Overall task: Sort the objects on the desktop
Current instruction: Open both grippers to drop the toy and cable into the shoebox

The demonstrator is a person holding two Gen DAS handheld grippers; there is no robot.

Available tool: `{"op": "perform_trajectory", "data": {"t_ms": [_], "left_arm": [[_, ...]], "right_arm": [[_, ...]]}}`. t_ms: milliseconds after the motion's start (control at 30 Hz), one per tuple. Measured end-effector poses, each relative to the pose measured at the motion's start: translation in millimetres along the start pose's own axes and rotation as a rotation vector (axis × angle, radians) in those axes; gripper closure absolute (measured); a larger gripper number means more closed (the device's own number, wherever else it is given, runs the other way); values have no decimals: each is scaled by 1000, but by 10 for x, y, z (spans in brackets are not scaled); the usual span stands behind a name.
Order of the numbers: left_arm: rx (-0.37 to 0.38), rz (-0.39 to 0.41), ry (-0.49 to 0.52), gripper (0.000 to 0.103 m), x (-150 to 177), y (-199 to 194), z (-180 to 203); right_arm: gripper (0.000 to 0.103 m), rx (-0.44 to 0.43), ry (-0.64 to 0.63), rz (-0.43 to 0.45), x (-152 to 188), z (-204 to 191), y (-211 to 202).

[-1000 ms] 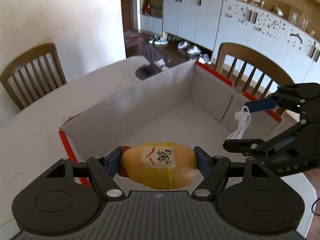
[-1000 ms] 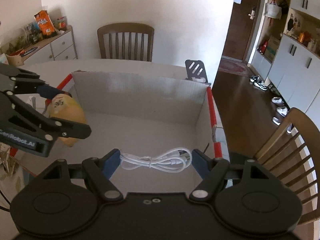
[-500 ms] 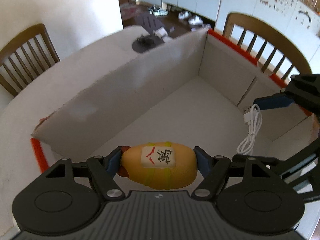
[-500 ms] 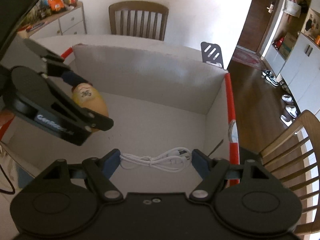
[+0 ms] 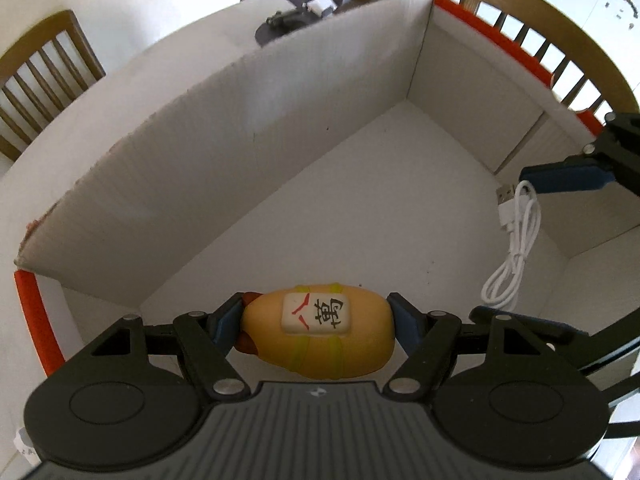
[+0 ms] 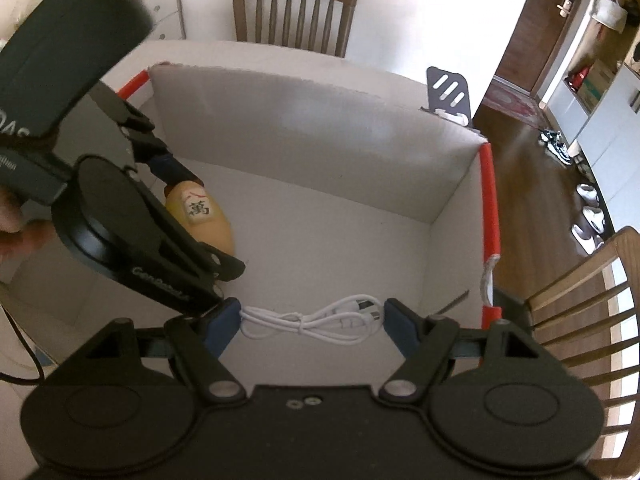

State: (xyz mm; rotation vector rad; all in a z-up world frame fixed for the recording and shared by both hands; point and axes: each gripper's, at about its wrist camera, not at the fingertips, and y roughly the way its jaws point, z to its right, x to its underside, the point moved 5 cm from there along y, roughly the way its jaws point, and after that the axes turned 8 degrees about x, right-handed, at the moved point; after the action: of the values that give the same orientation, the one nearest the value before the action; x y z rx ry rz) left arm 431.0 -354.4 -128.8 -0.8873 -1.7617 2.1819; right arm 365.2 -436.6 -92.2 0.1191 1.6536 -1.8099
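My left gripper [image 5: 318, 330] is shut on a yellow egg-shaped toy [image 5: 320, 332] with a white mahjong tile on it, held low inside the white cardboard box [image 5: 248, 128] with red edges. The toy also shows in the right wrist view [image 6: 204, 220], with the left gripper [image 6: 192, 216] around it. My right gripper [image 6: 312, 320] is shut on a coiled white USB cable [image 6: 312, 320], also inside the box near its right wall. The cable hangs from the right gripper's fingers in the left wrist view [image 5: 516, 240].
The box [image 6: 328, 128] sits on a white table [image 5: 132, 88]. Wooden chairs stand at the far side [image 6: 294, 12] and right [image 6: 592, 300]. A black phone stand [image 6: 448, 88] stands beyond the box's far wall.
Both grippers have moved forward and down into the box with their objects. The toy and the cable are now below the box's rim.
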Motion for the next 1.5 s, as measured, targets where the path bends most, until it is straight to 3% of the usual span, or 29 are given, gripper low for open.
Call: {"op": "perform_trajectory", "data": {"t_ms": [333, 700, 1067, 1500], "left_arm": [[11, 9, -36, 28, 38, -24, -30], [51, 116, -75, 17, -17, -315, -10], [73, 218, -82, 16, 31, -734, 53], [101, 318, -66, 16, 316, -1264, 193]], "right_arm": [[26, 9, -14, -15, 10, -22, 47], [23, 29, -11, -5, -9, 15, 27], [21, 31, 38, 76, -43, 95, -343], [21, 41, 82, 160, 3, 37, -849]]}}
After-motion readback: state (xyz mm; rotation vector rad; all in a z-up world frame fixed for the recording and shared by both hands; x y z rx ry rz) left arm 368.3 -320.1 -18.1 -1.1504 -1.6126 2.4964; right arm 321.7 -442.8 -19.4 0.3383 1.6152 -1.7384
